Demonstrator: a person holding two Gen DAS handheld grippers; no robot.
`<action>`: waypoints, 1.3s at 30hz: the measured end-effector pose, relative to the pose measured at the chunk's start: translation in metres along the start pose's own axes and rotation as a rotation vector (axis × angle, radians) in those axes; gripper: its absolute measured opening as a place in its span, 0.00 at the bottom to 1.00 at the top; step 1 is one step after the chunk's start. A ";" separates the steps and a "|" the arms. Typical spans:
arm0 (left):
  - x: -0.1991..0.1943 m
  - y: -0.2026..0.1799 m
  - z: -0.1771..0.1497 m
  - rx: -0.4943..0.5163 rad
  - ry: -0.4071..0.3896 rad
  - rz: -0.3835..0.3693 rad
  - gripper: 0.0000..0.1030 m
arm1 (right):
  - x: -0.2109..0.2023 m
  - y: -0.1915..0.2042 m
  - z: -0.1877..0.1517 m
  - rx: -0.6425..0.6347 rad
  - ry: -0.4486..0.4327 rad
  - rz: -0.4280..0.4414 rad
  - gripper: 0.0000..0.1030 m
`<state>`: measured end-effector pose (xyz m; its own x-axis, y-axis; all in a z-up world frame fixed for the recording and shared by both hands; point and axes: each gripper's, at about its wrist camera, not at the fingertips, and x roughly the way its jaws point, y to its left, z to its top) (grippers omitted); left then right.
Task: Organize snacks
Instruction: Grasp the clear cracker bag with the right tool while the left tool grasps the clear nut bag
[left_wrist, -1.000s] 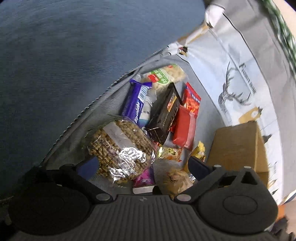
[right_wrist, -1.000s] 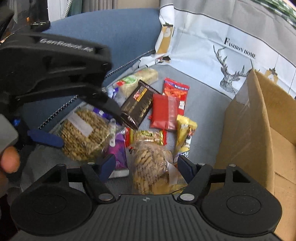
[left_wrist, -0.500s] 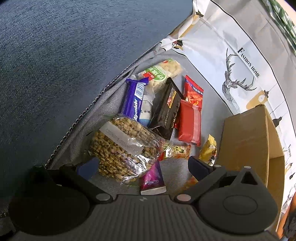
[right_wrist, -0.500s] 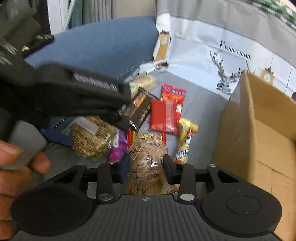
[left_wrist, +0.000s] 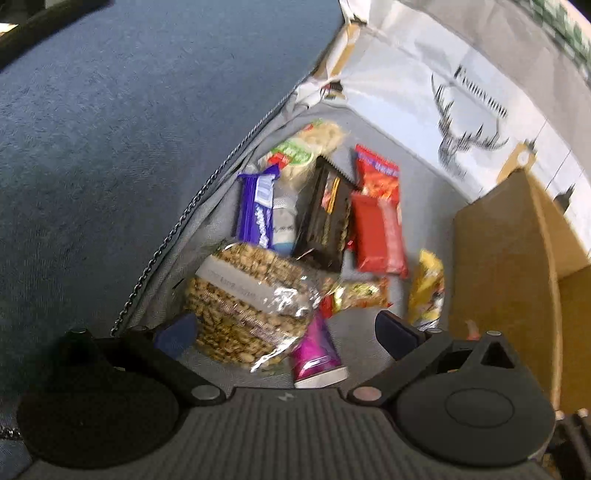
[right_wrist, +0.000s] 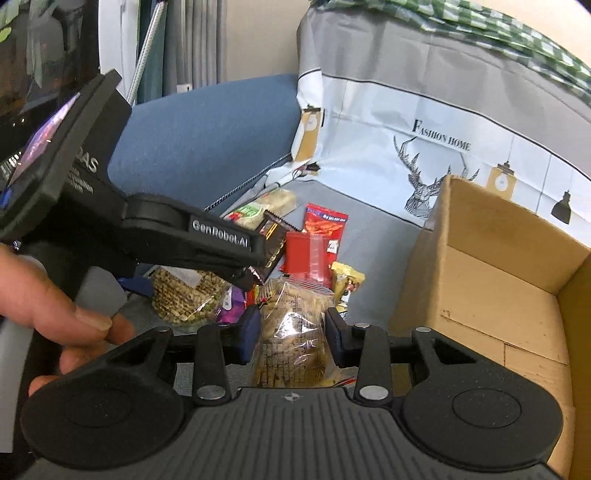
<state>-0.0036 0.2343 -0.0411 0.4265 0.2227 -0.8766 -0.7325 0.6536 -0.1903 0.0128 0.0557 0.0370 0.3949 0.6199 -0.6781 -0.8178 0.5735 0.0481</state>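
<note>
A pile of snack packets lies on a grey cushion. My right gripper (right_wrist: 293, 332) is shut on a clear packet of biscuits (right_wrist: 291, 325), holding it off the pile. My left gripper (left_wrist: 286, 332) hangs open above a clear bag of nuts (left_wrist: 240, 306) and a magenta packet (left_wrist: 316, 354), with nothing between its pads. Behind them lie a purple bar (left_wrist: 256, 212), a black packet (left_wrist: 325, 218), a red pack (left_wrist: 376, 230), an orange-red sachet (left_wrist: 376, 173), a yellow packet (left_wrist: 426, 291) and a green-labelled cracker pack (left_wrist: 306, 147).
An open cardboard box (right_wrist: 498, 266) stands to the right of the pile, also seen as the box (left_wrist: 498, 277). A blue cushion (left_wrist: 129, 147) rises on the left and a deer-print cover (right_wrist: 424, 147) at the back. A person's hand (right_wrist: 66, 314) holds the left tool.
My right gripper has closed on the biscuit packet and raised it off the pile. The left gripper has rolled and shifted, so more of the box shows on its right.
</note>
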 end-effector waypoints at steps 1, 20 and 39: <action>0.005 -0.001 -0.001 0.010 0.017 0.011 0.99 | -0.001 -0.001 -0.001 0.004 -0.005 0.000 0.39; -0.011 0.002 -0.003 0.073 -0.079 -0.025 0.19 | -0.019 -0.007 -0.002 0.034 -0.088 0.002 0.39; 0.029 -0.003 -0.002 0.002 0.017 0.184 0.84 | -0.014 -0.012 -0.005 0.054 -0.098 -0.002 0.39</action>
<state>0.0098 0.2377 -0.0672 0.2764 0.3264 -0.9039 -0.7960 0.6048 -0.0250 0.0145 0.0375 0.0423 0.4379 0.6667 -0.6031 -0.7941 0.6014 0.0882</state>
